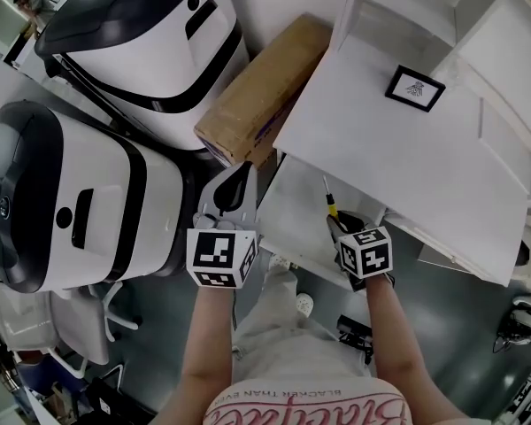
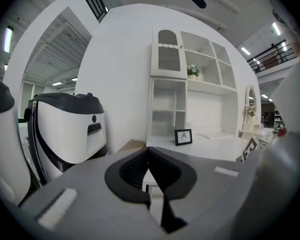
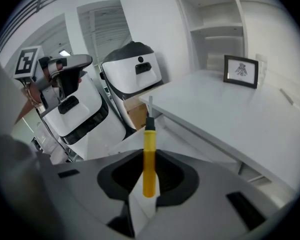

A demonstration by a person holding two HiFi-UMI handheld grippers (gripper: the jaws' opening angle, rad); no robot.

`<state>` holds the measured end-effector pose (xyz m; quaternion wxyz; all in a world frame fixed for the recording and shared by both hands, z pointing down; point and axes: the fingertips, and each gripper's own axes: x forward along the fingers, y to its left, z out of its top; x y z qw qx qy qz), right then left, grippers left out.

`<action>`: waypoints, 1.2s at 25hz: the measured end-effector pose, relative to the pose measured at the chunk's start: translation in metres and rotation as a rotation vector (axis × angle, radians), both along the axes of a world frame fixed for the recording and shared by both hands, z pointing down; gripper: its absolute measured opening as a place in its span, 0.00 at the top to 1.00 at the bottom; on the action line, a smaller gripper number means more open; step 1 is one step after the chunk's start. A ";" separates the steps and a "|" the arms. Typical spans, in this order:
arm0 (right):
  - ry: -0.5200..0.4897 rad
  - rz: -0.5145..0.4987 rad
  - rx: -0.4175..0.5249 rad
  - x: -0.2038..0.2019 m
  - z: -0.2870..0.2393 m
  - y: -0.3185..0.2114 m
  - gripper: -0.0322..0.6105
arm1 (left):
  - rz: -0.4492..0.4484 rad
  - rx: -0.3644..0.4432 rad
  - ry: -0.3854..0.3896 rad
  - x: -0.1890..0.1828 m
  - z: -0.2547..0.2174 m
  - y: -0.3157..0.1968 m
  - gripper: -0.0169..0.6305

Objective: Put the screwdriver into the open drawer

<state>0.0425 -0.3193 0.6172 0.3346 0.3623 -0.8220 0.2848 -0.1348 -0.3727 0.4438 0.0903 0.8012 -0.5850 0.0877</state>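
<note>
The right gripper (image 1: 340,229) pinches the yellow-handled screwdriver (image 3: 149,156) over the open drawer (image 1: 294,224) under the white desk (image 1: 407,162) — it is best lowered level, clear of the drawer's walls, before release — while the left gripper (image 2: 148,154), jaws pressed together and empty, hangs beside.

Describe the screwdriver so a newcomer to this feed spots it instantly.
Find the big white desk and the open drawer under its front edge. By that drawer, the right gripper clamps the screwdriver. It is the only yellow thing around: a slim yellow handle with a thin metal shaft.
</note>
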 end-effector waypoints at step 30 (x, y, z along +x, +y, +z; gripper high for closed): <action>0.188 0.090 -0.353 0.001 0.161 0.005 0.83 | 0.077 -0.136 0.001 -0.001 0.067 -0.034 0.96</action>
